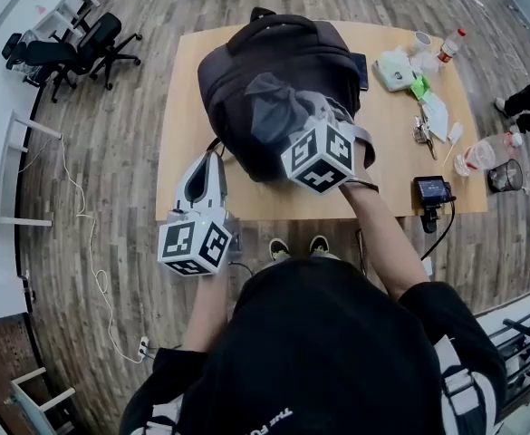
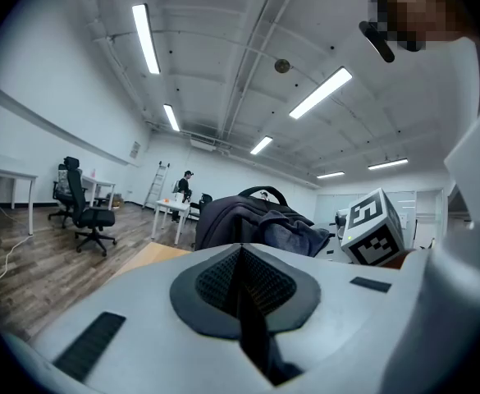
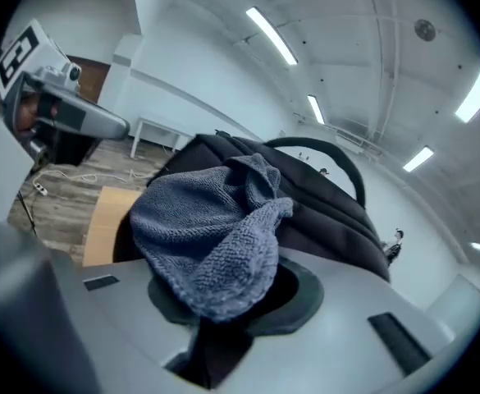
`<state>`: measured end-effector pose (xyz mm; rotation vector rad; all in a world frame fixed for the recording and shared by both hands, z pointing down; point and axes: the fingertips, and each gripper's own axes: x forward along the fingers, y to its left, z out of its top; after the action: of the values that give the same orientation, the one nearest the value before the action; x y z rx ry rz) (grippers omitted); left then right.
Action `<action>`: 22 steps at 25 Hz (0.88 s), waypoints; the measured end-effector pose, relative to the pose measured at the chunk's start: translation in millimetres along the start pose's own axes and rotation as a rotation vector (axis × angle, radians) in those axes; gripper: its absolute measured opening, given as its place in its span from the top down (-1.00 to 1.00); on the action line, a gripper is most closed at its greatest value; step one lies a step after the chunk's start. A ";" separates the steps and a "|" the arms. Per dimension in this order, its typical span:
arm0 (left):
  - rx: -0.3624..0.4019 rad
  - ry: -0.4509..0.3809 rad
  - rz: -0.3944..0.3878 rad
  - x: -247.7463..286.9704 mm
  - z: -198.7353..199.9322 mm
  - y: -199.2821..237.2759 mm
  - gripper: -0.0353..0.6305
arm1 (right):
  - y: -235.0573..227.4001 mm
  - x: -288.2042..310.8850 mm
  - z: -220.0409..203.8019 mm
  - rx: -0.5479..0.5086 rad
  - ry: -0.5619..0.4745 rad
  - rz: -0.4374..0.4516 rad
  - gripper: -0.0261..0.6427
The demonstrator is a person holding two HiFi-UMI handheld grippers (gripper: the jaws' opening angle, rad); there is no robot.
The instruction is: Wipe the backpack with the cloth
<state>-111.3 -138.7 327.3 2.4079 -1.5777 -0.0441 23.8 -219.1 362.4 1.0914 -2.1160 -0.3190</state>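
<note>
The right claw [image 3: 227, 302] pinches the cloth [image 3: 211, 220]; a blue-grey towelling bunch is caught between its pads, and the loose part heaps up over and ahead of the tips. Straight ahead of this claw, and beneath the cloth, lies the backpack [image 1: 274, 71]; it is dark and rests flat on the wooden table [image 1: 178, 134], with its carry handle arching at the end farthest from the claw. From the head view the cloth sits on the backpack's upper face, towards the end nearest the claw; how hard it presses there cannot be told.

The left claw [image 2: 241, 281] has its jaws pressed together with nothing between them; it points nearly level at the table's near edge, to the left of the right claw. The backpack rises just ahead of it and a little to its right; whether its tips touch the bag's near corner cannot be told. Further to its right stands the right claw's marker cube [image 2: 377, 228], with the cloth between the cube and the backpack.

To the right of the right claw the table carries a plastic bottle [image 1: 451, 43], a white pouch [image 1: 395, 69] and, at the near edge, a small black device with a screen [image 1: 431, 189]; well off to the left of the left claw an office chair [image 1: 76, 47] stands on the plank floor [image 1: 101, 207].
</note>
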 end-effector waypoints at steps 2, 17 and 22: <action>0.001 0.006 -0.014 3.3 -1.8 -3.4 0.84 | -30.4 -12.4 -23.4 -0.009 0.052 -0.091 0.61; 0.001 0.069 -0.121 29.8 -24.8 -31.6 0.84 | -50.8 -64.3 -137.2 0.112 0.257 -0.243 0.61; -0.009 0.074 -0.109 32.5 -28.3 -26.5 0.84 | -28.3 -63.3 -109.9 0.044 0.246 -0.180 0.61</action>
<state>-69.5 -152.4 352.2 2.4570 -1.4113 0.0167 141.7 -175.4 394.8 1.2818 -1.8203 -0.2107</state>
